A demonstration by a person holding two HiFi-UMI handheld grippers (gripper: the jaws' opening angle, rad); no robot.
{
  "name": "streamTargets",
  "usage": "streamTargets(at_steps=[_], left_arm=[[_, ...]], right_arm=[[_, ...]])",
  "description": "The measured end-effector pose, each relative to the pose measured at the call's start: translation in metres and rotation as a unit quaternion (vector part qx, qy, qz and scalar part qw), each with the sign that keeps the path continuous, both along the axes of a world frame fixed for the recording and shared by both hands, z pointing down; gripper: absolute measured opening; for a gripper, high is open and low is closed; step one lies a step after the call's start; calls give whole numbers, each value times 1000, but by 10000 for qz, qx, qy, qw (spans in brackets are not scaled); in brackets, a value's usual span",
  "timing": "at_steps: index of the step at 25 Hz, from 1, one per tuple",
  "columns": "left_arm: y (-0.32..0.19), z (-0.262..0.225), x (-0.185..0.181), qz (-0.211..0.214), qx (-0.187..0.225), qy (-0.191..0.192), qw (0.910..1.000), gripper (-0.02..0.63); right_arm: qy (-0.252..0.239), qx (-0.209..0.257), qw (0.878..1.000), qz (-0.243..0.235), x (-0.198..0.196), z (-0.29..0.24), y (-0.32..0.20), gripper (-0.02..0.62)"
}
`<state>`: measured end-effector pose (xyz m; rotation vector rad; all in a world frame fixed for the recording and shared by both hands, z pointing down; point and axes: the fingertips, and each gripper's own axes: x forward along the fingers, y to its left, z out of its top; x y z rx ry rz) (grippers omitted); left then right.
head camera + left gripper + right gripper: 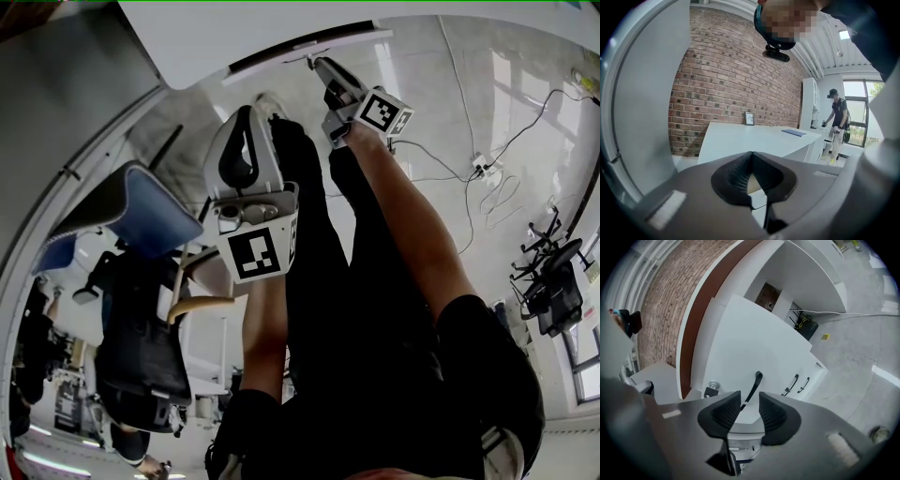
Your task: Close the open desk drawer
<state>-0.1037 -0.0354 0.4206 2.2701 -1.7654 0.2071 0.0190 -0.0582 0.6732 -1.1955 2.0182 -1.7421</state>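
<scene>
Concrete floor [862, 343]; right hand-held gripper [750, 398], jaws apart, at drawer handle [757, 379].

Brick wall [731, 70], white counter [754, 140], concrete floor [862, 348], bright window [858, 93]

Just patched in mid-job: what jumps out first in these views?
At the head view's top, the right hand-held gripper, jaws apart, faces the white drawer, its black handle in line with the gap. The left hand-held gripper, shut and empty, sits mid-frame beside the person's dark trousers.
</scene>
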Motion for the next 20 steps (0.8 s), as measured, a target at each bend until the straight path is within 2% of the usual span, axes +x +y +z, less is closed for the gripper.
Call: streamTargets(at_steps=[6,9,20], left_arm=[[-6,0,1,5,-42,105,9999,17],[-6,2,4,28,-45,88,9999,17],[-8,11,1,44,-102,49,9999,17]], right_arm=[[-201,-132,9996,121,-8,5,-11,124],[-228,-173,9994,177,-8,7,-11,58],[-362,-87,9993,46,-9,6,-11,44]])
